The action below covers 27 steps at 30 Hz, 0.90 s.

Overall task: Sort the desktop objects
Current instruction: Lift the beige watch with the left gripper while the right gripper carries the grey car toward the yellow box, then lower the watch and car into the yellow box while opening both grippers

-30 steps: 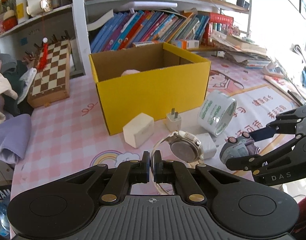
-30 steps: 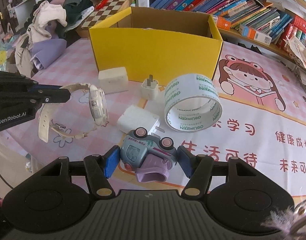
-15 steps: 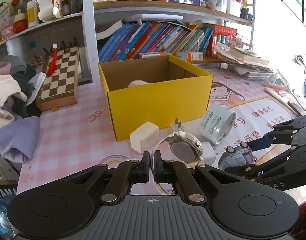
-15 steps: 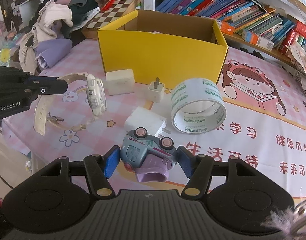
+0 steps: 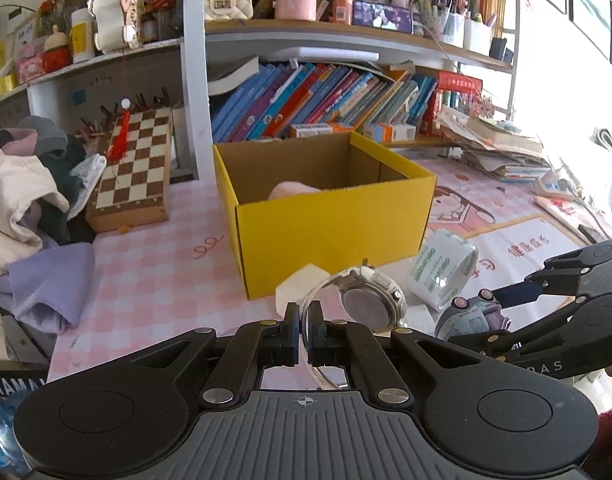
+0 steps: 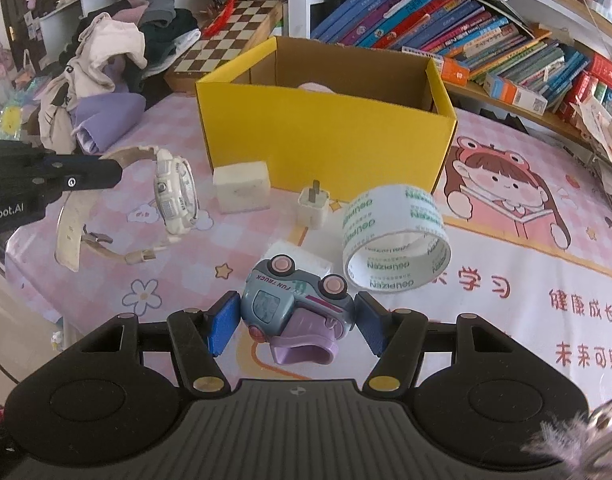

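Note:
My left gripper (image 5: 303, 330) is shut on the strap of a white wristwatch (image 5: 370, 304) and holds it above the desk; the watch (image 6: 173, 196) also shows at the left of the right wrist view. My right gripper (image 6: 295, 322) is shut on a grey-blue toy truck (image 6: 293, 300), lifted off the desk; the truck (image 5: 470, 316) shows at the right of the left wrist view. An open yellow cardboard box (image 5: 330, 216) stands ahead with something pale pink (image 5: 291, 190) inside.
On the desk before the box (image 6: 326, 136) lie a white block (image 6: 241, 186), a small white charger plug (image 6: 314, 208), a white adapter (image 6: 293, 254) and a tape roll (image 6: 394, 240). A chessboard (image 5: 133, 164) and clothes (image 5: 21, 200) lie at left. Bookshelves stand behind.
Both grippers have risen with their objects. The box and desk items now sit lower and farther off in both views. Both grips are unchanged.

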Tool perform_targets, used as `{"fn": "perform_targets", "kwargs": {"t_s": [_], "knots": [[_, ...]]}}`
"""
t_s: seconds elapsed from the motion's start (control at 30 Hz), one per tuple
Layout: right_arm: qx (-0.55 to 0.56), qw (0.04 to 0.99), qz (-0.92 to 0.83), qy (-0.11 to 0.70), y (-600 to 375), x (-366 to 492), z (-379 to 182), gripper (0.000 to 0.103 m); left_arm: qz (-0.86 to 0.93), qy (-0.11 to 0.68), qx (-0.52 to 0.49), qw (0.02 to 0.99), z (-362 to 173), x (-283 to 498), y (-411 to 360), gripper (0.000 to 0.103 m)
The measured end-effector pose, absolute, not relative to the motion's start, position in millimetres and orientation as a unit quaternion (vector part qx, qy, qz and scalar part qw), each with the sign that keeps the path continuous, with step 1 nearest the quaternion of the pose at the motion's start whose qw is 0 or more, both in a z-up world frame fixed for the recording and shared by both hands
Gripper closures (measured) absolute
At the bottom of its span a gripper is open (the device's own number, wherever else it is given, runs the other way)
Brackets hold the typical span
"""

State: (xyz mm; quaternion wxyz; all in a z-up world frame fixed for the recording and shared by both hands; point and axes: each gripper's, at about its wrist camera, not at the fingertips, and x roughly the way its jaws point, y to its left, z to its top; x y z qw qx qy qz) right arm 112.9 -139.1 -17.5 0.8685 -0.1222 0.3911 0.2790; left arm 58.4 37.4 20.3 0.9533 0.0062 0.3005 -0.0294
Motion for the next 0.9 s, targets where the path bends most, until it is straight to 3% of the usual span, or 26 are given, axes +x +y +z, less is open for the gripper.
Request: {"fn": "perform_targets", "kwargs": {"t_s": [0.9], "knots": [[-0.104,0.888,0.328,0.305,-153,200,56,0.043,-0.021,0.226,0.011,0.974,80,126,13,0.100]]}}
